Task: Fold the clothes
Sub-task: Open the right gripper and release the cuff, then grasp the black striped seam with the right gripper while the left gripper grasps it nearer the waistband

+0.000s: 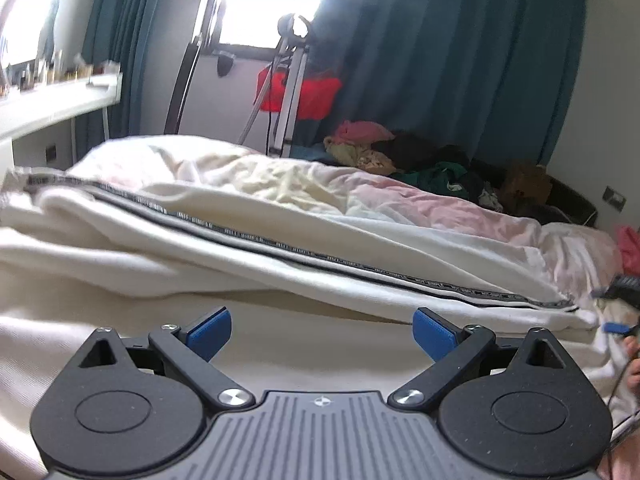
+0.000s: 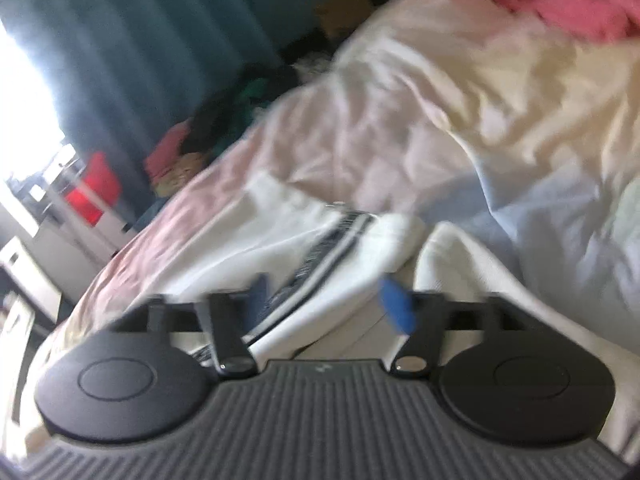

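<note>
White trousers (image 1: 224, 240) with a dark side stripe (image 1: 320, 254), stretched lengthwise across the bed (image 1: 460, 204), cuff end (image 2: 360, 240) bunched just ahead of the right tool (image 2: 326, 304). Both tools spread and pinching nothing: left tool (image 1: 322, 334) over bare cloth at the near edge, right tool with cuff cloth lying between the blue pads (image 2: 396, 308) but seemingly not pressed, though blur hides the contact. Best to flatten the bunched cuff first, then pinch through both layers close to the stripe at each end, lift only slightly and keep the cloth taut while carrying one end over, so the stripe stays straight and no crease gets trapped.
</note>
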`<state>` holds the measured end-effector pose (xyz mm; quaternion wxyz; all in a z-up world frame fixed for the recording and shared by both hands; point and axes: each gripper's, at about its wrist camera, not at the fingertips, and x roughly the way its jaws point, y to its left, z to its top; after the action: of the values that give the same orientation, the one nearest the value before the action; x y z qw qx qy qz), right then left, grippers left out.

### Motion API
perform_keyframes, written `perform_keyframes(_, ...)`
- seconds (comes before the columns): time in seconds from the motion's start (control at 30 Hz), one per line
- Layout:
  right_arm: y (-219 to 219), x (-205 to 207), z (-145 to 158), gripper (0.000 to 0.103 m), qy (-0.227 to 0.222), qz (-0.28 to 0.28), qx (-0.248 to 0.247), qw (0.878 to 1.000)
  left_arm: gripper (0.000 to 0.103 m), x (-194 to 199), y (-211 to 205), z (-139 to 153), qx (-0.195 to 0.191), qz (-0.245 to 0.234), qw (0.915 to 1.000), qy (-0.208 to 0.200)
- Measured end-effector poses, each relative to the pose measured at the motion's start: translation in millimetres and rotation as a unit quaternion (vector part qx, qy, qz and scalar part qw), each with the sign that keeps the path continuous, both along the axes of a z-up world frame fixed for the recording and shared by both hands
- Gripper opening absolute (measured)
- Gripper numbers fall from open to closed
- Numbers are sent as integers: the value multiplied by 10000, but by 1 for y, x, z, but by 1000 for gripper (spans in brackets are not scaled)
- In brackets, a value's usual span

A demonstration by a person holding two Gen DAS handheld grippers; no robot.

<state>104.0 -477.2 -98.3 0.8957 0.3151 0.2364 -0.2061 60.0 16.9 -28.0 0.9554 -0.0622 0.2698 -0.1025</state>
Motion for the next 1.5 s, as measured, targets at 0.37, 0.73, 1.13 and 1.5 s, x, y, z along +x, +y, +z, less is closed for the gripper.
perform_keyframes(0.37, 115, -81, 59, 83, -252, 1802, -801, 9800, 99, -39, -1, 16, 315, -159, 9989, -307)
perform_keyframes(0.73, 135, -79, 53, 83, -36, 2100, -924, 9733, 99, -37, 19, 4, -39, 297, 9993, 227)
perform_keyframes(1.13, 96, -76, 35, 83, 256, 1330, -68, 9908, 99, 4, 26, 2, 619, 413, 9971, 167)
perform_keyframes(1.5, 23, -5, 28, 82, 367, 2244, -901, 9696, 99, 96, 34, 6, 2425, -1190, 9623, -314)
